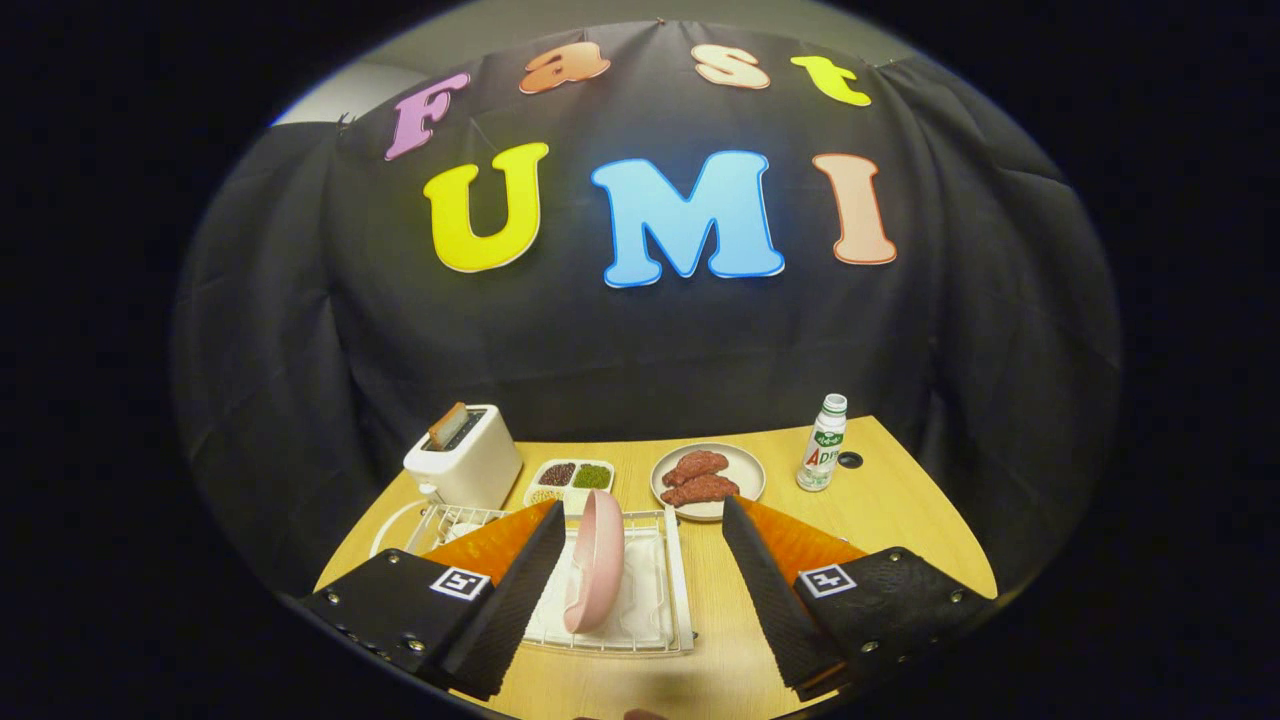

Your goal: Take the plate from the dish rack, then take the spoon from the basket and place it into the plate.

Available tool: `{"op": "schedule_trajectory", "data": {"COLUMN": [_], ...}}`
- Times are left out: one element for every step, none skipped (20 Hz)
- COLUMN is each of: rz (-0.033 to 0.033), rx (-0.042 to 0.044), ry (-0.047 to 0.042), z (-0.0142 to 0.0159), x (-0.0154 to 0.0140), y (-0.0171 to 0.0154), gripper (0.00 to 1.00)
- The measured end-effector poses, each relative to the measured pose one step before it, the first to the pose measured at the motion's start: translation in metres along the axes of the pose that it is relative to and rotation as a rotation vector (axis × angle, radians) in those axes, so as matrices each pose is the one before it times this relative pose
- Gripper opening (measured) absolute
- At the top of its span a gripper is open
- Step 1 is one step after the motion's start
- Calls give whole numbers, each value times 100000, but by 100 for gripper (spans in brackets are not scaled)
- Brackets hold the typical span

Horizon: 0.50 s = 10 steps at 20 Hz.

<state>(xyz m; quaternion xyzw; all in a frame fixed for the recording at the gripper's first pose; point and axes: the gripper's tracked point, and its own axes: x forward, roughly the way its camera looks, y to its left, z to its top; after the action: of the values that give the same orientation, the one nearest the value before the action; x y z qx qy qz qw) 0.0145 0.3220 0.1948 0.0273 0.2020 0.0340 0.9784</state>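
- The round pink plate [594, 574] is seen standing on its edge in the white wire dish rack [672, 590].
- The gripper [644, 525] is held wide open, with the plate between its fingers.

Pink plate [594, 572] stands out against the white wire dish rack [672, 590]. The bench [880, 510] shows a pale honey wood tone. A cream-white toaster [465, 462] carries a brown slice in its slot. The small white tray [570, 482] splits into dark reddish-brown and green fills. A beige dish [745, 478] holds reddish-brown pieces. The bottle [823, 445] is white with a green-and-red label, white cap. Each half of the tool [640, 530], spread wide apart, wears a black-and-white square marker.
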Motion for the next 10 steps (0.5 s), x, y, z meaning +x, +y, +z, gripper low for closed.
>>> {"op": "schedule_trajectory", "data": {"rz": [-835,-1899,-1217,-1479,-1325,-1862,-1888,-1113,-2170,-1421], "rx": [-430,-881,-627,-130,-119,-536,-985,-1394,-1750,-804], "ry": [2408,2548,2574,2451,1792,1931,1816,1745,1837,2122], "z": [-415,-416,-558,-429,-337,-296,-387,-370,-275,-125], "x": [668,676,561,617,465,646,425,503,593,483], "y": [387,232,280,286,209,125,151,219,21,120], "gripper": [96,96,96,96,96,94,94,94,94,90]}}
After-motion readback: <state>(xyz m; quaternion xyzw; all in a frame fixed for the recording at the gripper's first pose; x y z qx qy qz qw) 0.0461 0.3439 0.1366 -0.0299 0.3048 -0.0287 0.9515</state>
